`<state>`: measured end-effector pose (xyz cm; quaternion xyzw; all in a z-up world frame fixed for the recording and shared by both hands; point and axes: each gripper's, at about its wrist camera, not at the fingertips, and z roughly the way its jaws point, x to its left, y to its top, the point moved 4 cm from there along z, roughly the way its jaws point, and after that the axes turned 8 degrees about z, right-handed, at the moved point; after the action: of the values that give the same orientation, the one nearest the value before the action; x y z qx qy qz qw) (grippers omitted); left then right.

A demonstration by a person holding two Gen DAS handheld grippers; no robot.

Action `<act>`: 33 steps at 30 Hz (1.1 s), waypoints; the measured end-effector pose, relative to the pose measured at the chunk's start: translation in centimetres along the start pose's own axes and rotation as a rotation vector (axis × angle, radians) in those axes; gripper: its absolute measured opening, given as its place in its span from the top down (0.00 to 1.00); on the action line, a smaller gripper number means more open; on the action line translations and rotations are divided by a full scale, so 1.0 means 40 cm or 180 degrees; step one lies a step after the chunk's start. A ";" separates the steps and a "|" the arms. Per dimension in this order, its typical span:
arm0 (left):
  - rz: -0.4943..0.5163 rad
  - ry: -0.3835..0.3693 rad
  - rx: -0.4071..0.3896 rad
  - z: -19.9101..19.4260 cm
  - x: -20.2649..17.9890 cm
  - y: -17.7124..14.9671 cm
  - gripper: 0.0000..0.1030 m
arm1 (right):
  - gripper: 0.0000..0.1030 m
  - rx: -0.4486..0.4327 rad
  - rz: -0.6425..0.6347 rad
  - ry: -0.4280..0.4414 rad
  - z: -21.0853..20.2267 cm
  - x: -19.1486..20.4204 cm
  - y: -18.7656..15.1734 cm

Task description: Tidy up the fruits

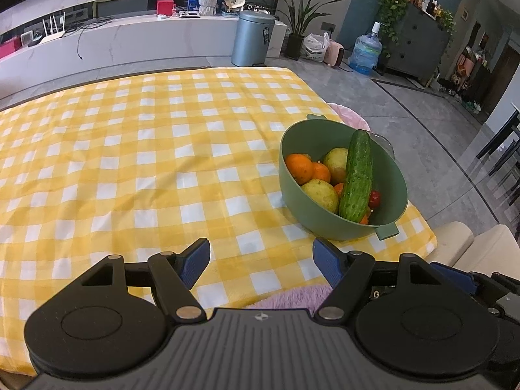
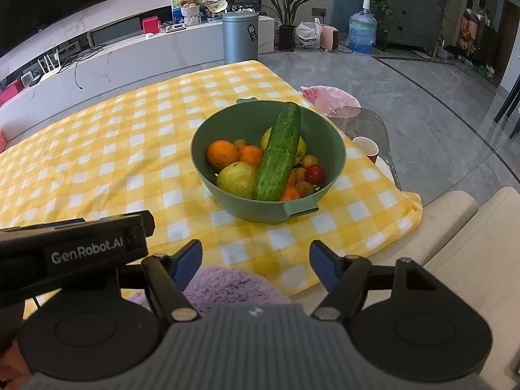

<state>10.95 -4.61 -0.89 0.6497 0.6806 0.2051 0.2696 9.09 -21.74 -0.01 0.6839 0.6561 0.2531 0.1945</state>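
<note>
A green bowl (image 1: pixel 328 224) (image 2: pixel 208 130) stands on the yellow checked tablecloth (image 1: pixel 130 162) (image 2: pixel 130 149) near the table's right edge. It holds a cucumber (image 1: pixel 357 177) (image 2: pixel 279 152) lying on top, oranges (image 1: pixel 299 168) (image 2: pixel 222 155), yellow-green pears (image 1: pixel 320 195) (image 2: pixel 236 178), a small red tomato (image 1: pixel 374 199) (image 2: pixel 315 173) and small brown lychees (image 2: pixel 304 188). My left gripper (image 1: pixel 261 261) is open and empty, near the table's front edge, left of the bowl. My right gripper (image 2: pixel 255 260) is open and empty, in front of the bowl.
A red paper cup (image 2: pixel 366 148) and a clear glass piece (image 2: pixel 367 120) sit right of the bowl at the table edge. A purple fluffy cloth (image 2: pixel 227 286) (image 1: pixel 292 295) lies below the grippers. A beige sofa (image 2: pixel 471 243) is at the right. The left gripper's body (image 2: pixel 71 247) shows at left.
</note>
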 end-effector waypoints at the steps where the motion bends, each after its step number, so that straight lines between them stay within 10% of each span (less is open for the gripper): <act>1: 0.0008 -0.0002 -0.0004 -0.001 -0.001 0.000 0.18 | 0.32 -0.0001 -0.0003 -0.0001 -0.001 0.001 -0.001; 33: -0.0045 -0.0038 -0.0062 -0.007 0.018 -0.014 0.19 | 0.32 -0.0039 -0.0130 -0.0027 -0.015 0.020 -0.009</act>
<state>10.34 -3.92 -1.10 0.6433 0.6816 0.2060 0.2814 8.45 -20.96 0.32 0.6702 0.6675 0.2502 0.2066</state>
